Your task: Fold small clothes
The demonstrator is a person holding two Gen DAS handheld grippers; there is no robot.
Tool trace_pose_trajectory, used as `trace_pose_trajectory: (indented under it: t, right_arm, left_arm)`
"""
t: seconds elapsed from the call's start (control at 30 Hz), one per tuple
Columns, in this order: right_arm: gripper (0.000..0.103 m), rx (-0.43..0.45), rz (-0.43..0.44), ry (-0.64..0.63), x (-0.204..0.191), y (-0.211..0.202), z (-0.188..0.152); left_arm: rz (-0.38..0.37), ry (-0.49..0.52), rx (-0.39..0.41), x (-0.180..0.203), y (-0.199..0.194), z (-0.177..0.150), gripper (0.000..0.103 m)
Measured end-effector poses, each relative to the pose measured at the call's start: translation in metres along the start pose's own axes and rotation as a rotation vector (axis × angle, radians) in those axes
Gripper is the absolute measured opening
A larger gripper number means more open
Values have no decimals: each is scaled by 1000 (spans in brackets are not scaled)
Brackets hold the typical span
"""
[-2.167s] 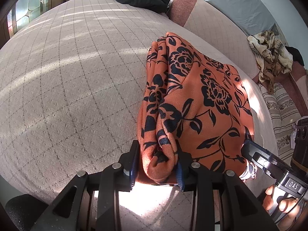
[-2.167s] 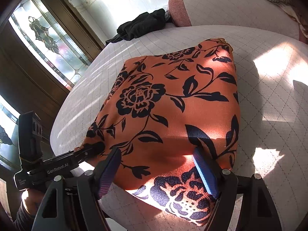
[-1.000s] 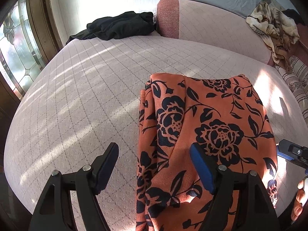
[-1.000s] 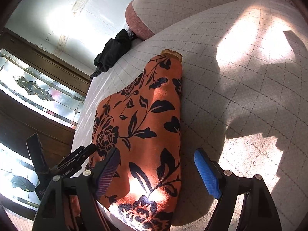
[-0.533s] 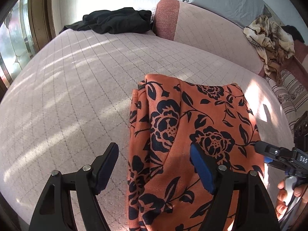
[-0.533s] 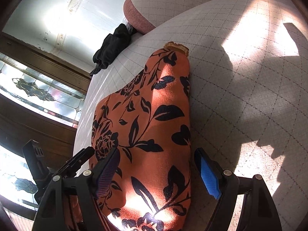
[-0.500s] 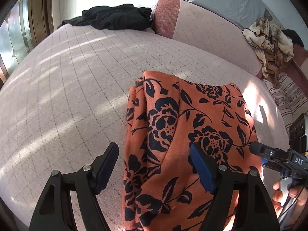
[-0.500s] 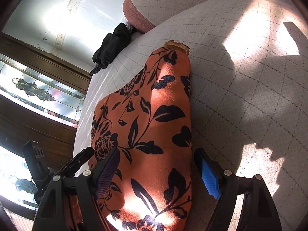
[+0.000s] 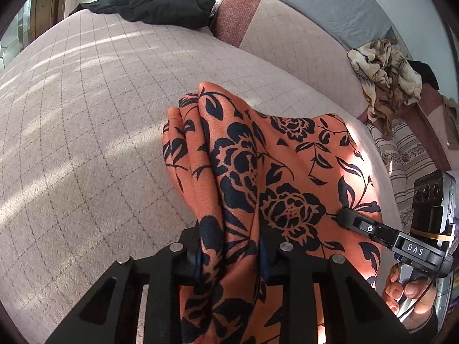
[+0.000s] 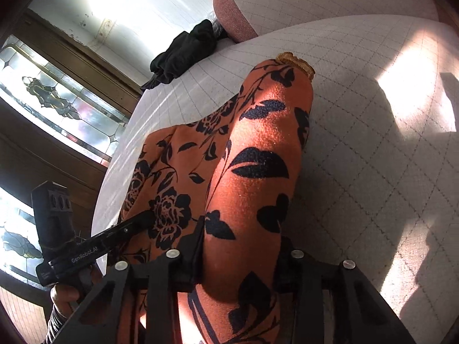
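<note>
A wide bed (image 9: 86, 120) carries everything here, covered in a pale quilted spread stitched in a diamond grid, with bars of sunlight across it. An orange cloth (image 9: 287, 154) printed with dark flowers lies on it near the front, bunched into folds at its near end. A heap of black clothing (image 9: 155, 5) rests at the far edge, just beside a pink-ended bolster (image 9: 238, 17).

Matt napped floral cloth (image 9: 287, 172), quilted textured bedcover (image 9: 86, 143)
</note>
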State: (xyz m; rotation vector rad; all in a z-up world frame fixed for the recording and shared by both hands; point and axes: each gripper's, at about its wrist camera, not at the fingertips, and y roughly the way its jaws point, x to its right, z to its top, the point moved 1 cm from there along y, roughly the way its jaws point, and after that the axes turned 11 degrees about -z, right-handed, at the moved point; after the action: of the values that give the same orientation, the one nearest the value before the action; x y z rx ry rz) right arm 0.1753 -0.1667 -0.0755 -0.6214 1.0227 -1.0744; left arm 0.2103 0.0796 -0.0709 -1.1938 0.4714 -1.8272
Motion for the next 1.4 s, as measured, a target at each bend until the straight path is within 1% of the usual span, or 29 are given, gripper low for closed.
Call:
trace_pose_trajectory:
  t: [0.13,0.2,0.27,0.33,0.4,0.43,0.47,0.5,0.53,0.57,0.6,0.63,0.67,0.73,0.8,0.83,0.87,0.9,0.93,0.97,1.0,1.03,1.07,1.13,1.2,1.27,1.33,1.4]
  right_arm:
    - [38,95,-4,-35,0,-41,15]
    - [38,141,-12,-38,10,-61,27]
    - [38,182,-17,-30,23,-76,37]
    - [38,193,-21,-13,40,-80,47]
    - [38,197,-1,22,62,-73,48]
    - [40,194,4,58,76,-66,47]
    - [44,180,0,95,89,-56,43]
    - [45,153,-25,130,100,-44,38]
    - [47,127,-72,165,111,-34,31]
    - [49,101,-135,199,120,-25,21]
    - [49,88,-181,225,126,-21,11]
    - [50,109,-147,249,127,-24,2]
    - [50,134,-135,262,123,-32,-3]
    - [52,207,-159,224,104,-52,-7]
    - [52,267,-110,179,79,-73,-8]
    - [55,288,-85,155,65,-79,-7]
    - [62,301,-70,129,54,-81,-5]
    - [68,304,-62,110,41,-77,-2]
    - [76,294,-58,100,33,-72,0]
    - [79,268,-69,106,28,-61,2]
    - [79,219,-104,132,27,-43,4]
    - [79,139,-141,171,32,-24,3]
    - [79,95,-160,199,36,-13,-1]
    - [79,168,-167,180,19,-28,-5]
    - [79,203,-187,144,-3,-49,-12]
    - [79,238,-232,108,-31,-69,-22]
    - [80,249,-269,71,-42,-84,-35]
    - [82,238,-310,45,-51,-92,-52]
  left_arm:
    - [-37,75,91,42,-5,21,29]
    - [-54,109,112,65,4,35,30]
    - [-69,129,114,84,19,49,30]
    - [-64,136,102,97,39,59,32]
    - [-49,100,66,99,64,63,37]
    - [-27,85,24,99,80,61,40]
    - [19,72,-30,93,98,58,41]
    - [87,49,-87,85,114,53,40]
    - [103,27,-113,78,122,48,45]
    - [67,12,-81,73,117,45,48]
    - [75,15,-62,73,109,44,52]
    - [97,38,-49,75,101,43,53]
    - [106,64,-30,78,91,41,53]
    - [144,104,16,85,72,37,52]
    - [144,142,50,93,57,31,52]
    - [144,151,59,95,55,30,52]
    - [150,159,65,96,54,25,54]
    - [160,172,52,96,59,22,58]
    - [181,182,16,97,70,19,60]
    - [217,184,-32,93,84,13,60]
    - [236,179,-60,89,94,10,62]
    - [230,170,-49,88,94,8,63]
    - [234,163,-37,90,89,7,63]
    - [252,179,-24,97,77,5,63]
    - [267,212,8,105,64,2,63]
    - [278,228,23,114,51,-4,63]
    - [281,224,42,120,38,-11,67]
    - [286,222,62,125,26,-18,69]
